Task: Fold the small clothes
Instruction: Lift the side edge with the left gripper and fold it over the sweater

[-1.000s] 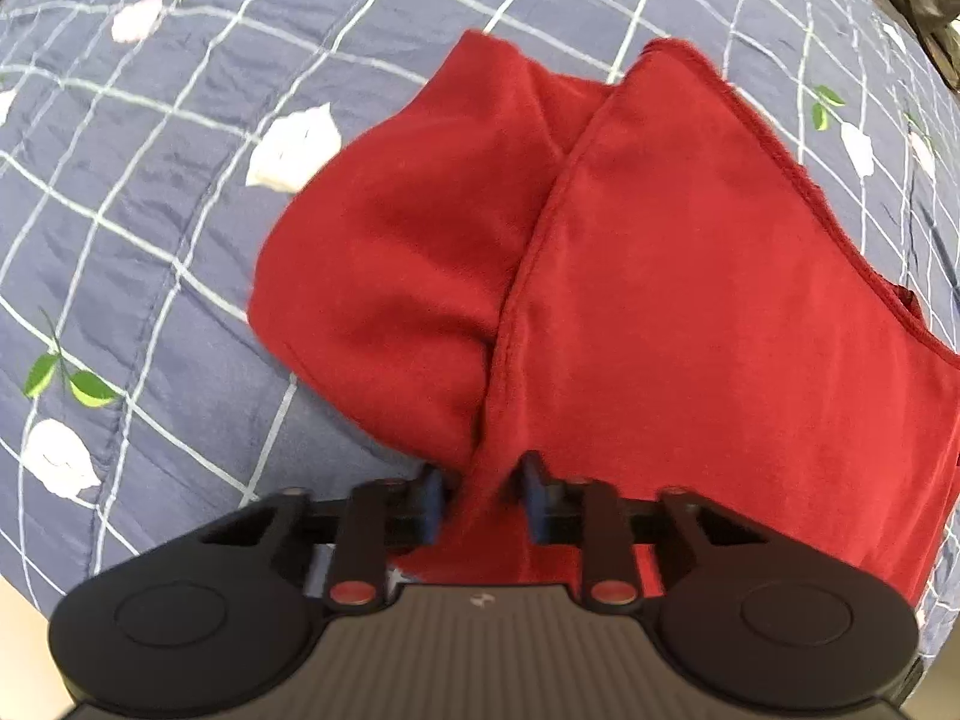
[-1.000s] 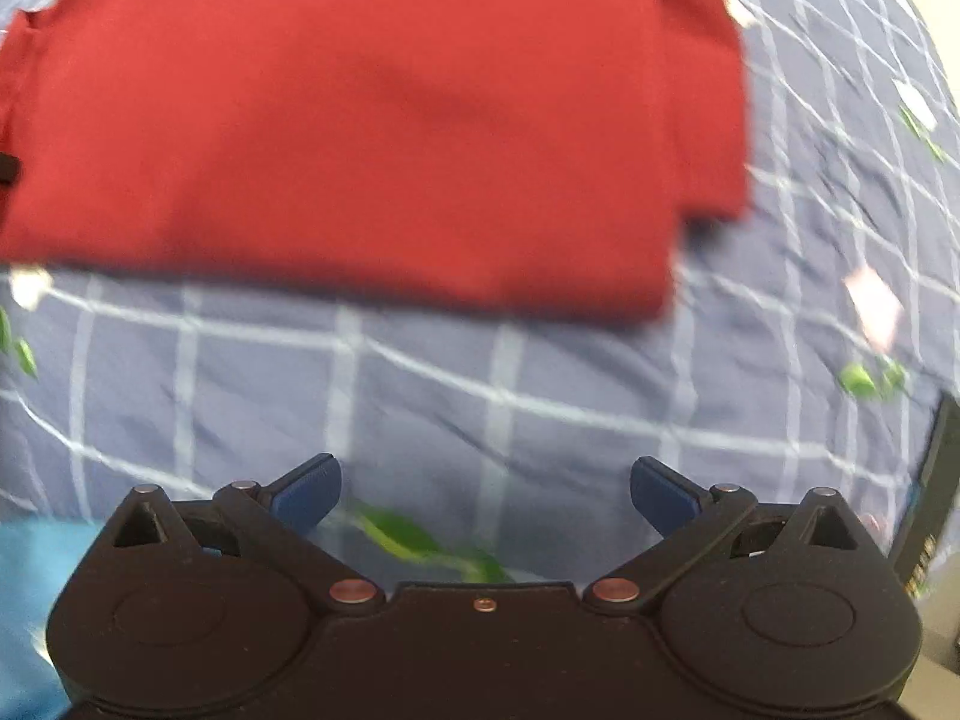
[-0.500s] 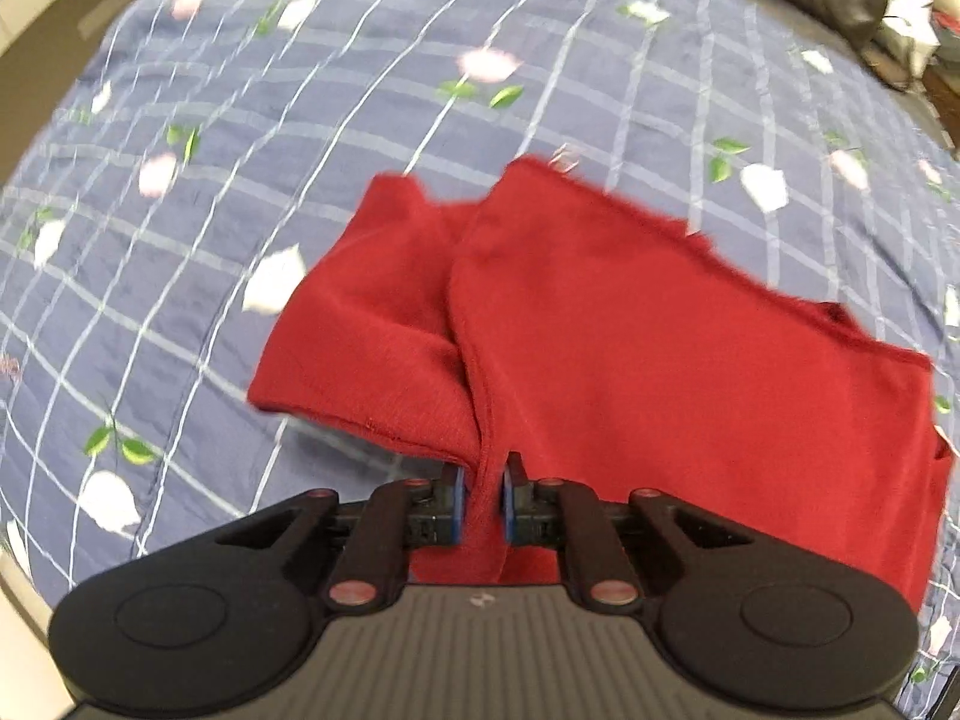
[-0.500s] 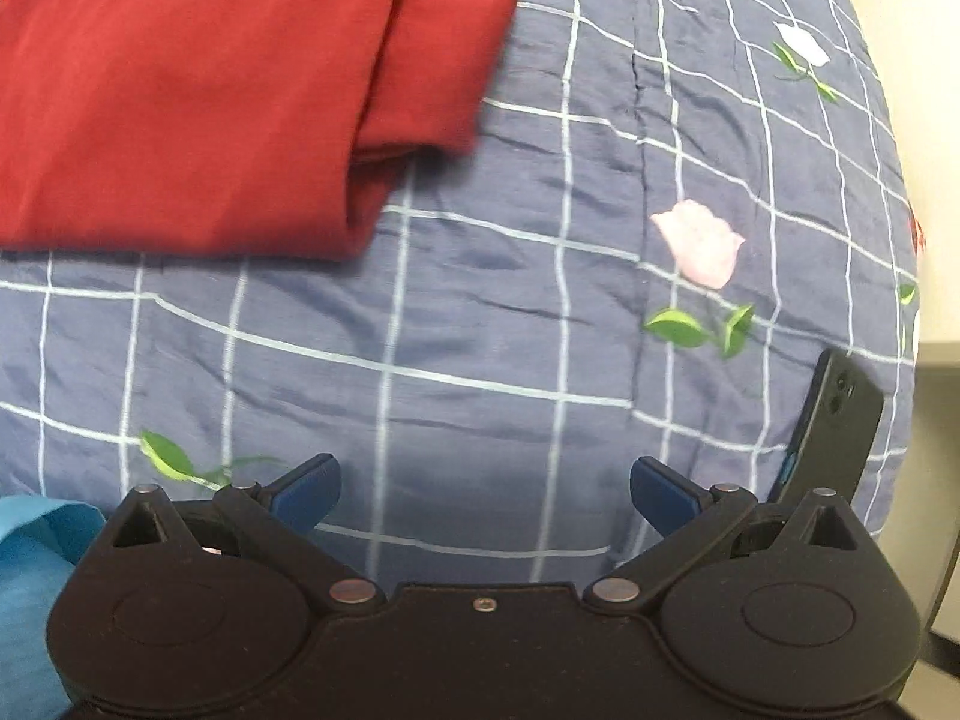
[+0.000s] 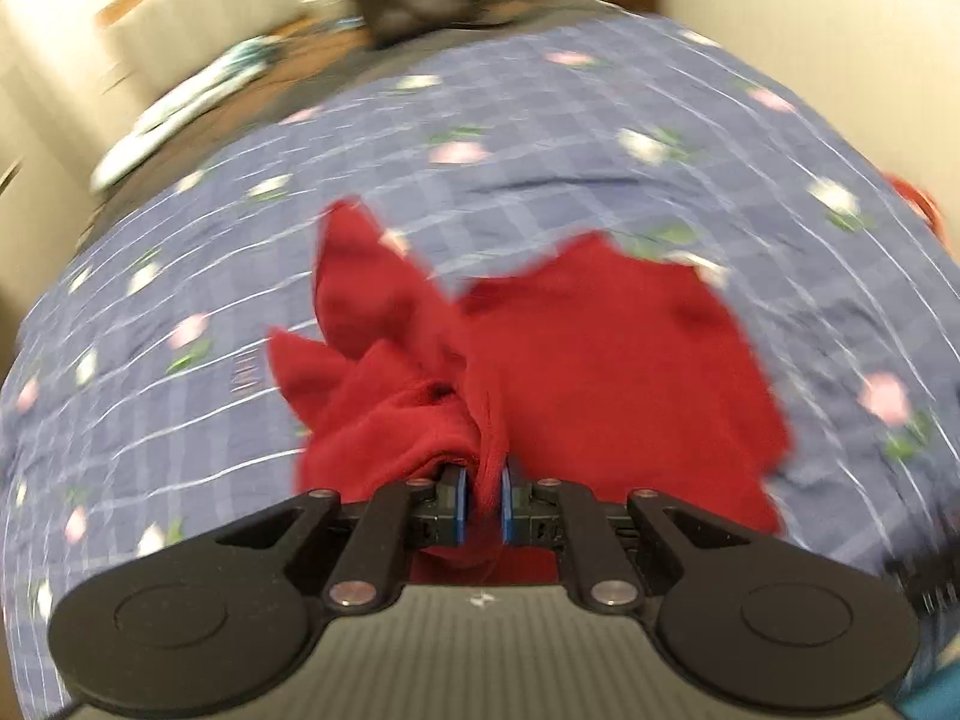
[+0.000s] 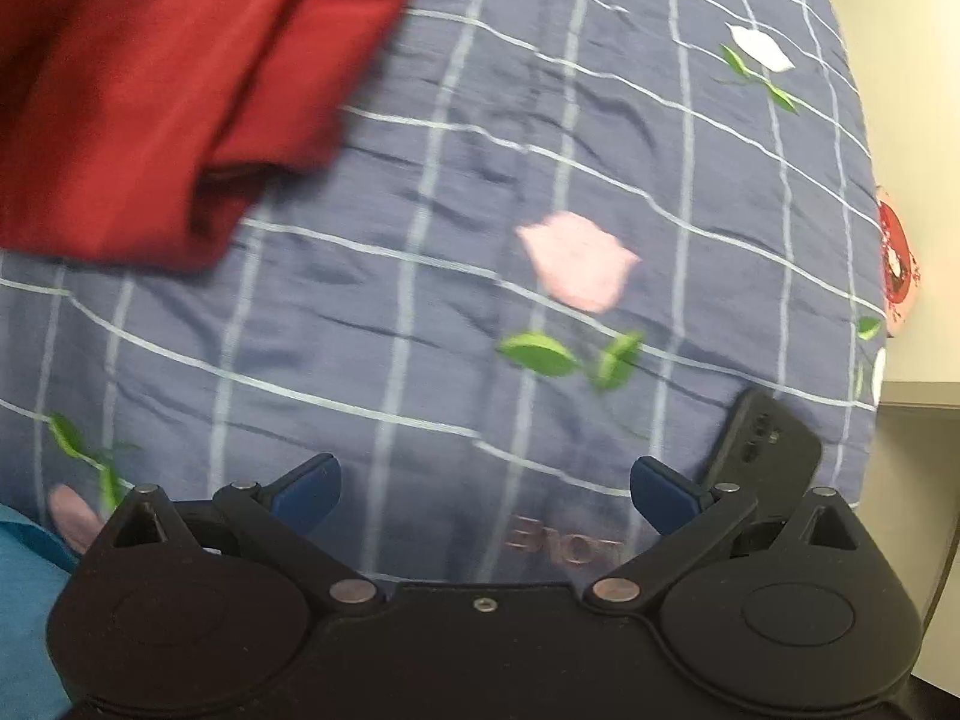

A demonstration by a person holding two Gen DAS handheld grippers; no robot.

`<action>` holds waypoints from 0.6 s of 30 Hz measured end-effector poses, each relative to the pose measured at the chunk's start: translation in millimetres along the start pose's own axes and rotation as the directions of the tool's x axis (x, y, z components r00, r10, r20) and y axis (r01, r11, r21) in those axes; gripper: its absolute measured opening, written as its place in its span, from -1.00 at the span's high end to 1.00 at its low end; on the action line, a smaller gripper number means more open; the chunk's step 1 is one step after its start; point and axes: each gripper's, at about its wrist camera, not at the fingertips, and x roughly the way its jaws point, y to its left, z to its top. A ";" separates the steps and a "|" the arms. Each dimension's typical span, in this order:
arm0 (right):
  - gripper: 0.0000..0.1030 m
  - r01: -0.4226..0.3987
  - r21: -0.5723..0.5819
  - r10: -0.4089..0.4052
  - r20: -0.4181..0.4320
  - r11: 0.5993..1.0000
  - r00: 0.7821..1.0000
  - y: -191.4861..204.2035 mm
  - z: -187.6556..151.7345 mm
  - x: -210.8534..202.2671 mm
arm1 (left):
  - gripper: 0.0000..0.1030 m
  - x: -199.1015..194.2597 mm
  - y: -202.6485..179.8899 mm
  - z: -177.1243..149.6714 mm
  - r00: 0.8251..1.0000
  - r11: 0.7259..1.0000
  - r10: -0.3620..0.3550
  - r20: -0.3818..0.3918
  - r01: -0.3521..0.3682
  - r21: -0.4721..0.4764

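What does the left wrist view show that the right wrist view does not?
Only the left wrist view shows the left gripper, its jaws shut on a bunched fold of the red garment, and blurred furniture beyond the bed. Only the right wrist view shows the right gripper with jaws open and empty, a black phone and some blue cloth. Both show the garment and the checked floral bedsheet.

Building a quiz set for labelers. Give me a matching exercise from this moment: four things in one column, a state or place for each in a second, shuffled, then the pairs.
Things:
1. left gripper
2. right gripper
3. red garment
4. black phone

States or places:
A. lying near the edge of the bedspread
B. open, holding nothing
C. bunched at one end, pinched between blue pads
D. shut on fabric

Pairs: 1-D, 2-B, 3-C, 4-A
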 end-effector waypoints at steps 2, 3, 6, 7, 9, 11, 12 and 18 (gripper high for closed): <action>-0.99 0.005 0.006 -0.004 -0.004 1.000 1.000 -10.1 -4.1 3.2 | 0.78 6.2 -26.3 -2.0 0.999 0.998 -0.020 -0.027 0.021 0.067; -0.99 0.006 0.010 -0.006 -0.009 1.000 1.000 -15.8 -6.5 5.1 | 0.76 11.3 -36.1 -1.8 0.998 0.996 -0.026 -0.052 0.030 0.084; -0.99 0.008 0.017 -0.008 -0.016 1.000 1.000 -29.5 -13.9 11.5 | 0.69 19.4 -51.1 -4.6 0.994 0.996 -0.019 -0.105 0.028 0.082; -0.99 0.008 0.019 -0.008 -0.019 1.000 1.000 -32.4 -16.3 12.6 | 0.64 19.7 -53.2 -4.7 0.994 0.997 -0.013 -0.111 0.022 0.074; -0.99 0.007 0.024 -0.006 -0.026 1.000 1.000 -35.9 -21.7 14.8 | 0.48 19.2 -54.3 -5.4 0.993 0.998 -0.017 -0.117 0.023 0.050; -0.99 0.006 0.023 -0.006 -0.034 1.000 0.999 -38.8 -24.7 18.7 | 0.33 18.1 -48.7 -4.6 0.991 0.998 -0.053 -0.123 0.056 0.017; -0.99 0.007 0.018 -0.006 -0.038 1.000 0.999 -39.5 -26.4 20.5 | 0.27 15.2 -46.1 -7.6 0.990 0.997 -0.070 -0.123 0.071 0.000; -0.99 0.009 -0.006 -0.009 -0.029 1.000 1.000 -33.1 -27.9 21.4 | -0.33 -4.9 -36.5 -14.2 0.989 0.993 -0.093 -0.113 0.084 -0.082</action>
